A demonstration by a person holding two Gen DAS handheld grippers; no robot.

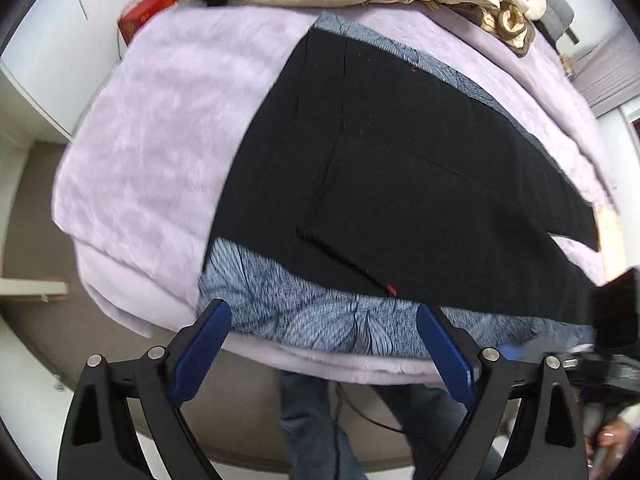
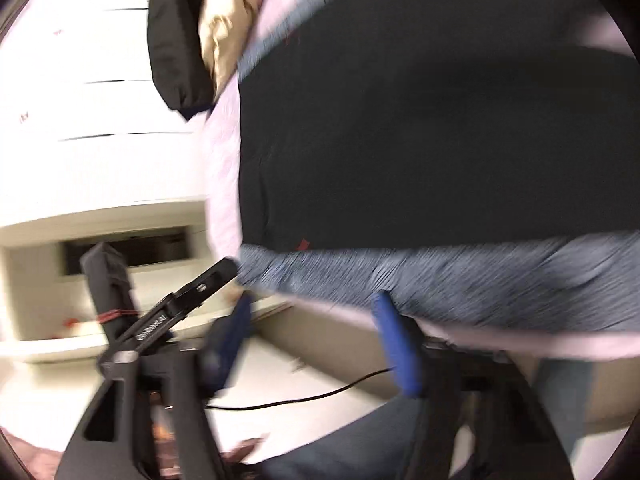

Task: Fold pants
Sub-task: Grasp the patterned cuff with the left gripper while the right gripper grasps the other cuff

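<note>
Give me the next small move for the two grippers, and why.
Probably lower both onto the near edge of the black pants and pinch it. The pants lie spread flat on the patterned blue-grey cloth, unfolded. The left gripper and right gripper both hang open just short of that edge, fingers empty.

Lettering on left tongs (image 2: pixel 224 270) arm blurred; unreadable.
</note>
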